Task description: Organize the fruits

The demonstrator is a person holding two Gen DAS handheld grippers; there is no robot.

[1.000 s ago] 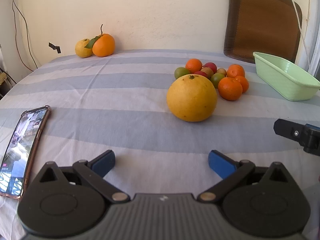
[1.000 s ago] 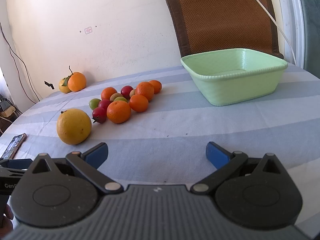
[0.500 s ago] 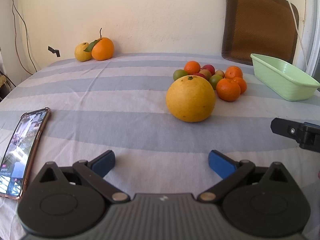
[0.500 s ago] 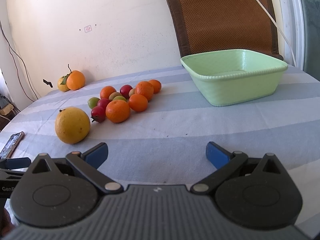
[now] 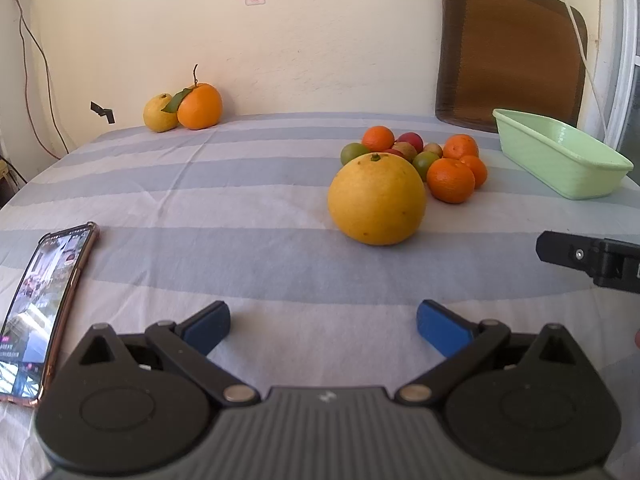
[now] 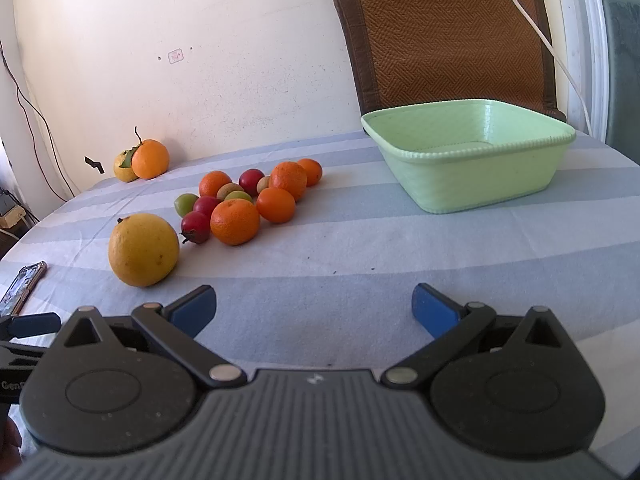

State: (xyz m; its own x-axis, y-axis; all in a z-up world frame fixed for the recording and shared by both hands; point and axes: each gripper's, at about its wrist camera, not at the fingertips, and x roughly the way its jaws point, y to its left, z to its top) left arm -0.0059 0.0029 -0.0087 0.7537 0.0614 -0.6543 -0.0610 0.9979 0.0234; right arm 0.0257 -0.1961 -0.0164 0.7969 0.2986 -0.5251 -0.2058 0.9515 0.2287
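Observation:
A large yellow grapefruit sits on the striped tablecloth, ahead and slightly right of my left gripper, which is open and empty. It also shows in the right wrist view. Behind it lies a pile of small oranges, red fruits and green fruits. An empty light green basin stands at the right, also seen in the left wrist view. My right gripper is open and empty, short of the pile and basin.
A phone lies on the cloth at the left. An orange with a leaf and a yellow fruit sit by the back wall. A brown woven chair back stands behind the basin. The right gripper's edge shows at right.
Both grippers have tilted or risen slightly, so the scene sits a bit lower in each view. Nothing on the table has moved and both grippers stay open.

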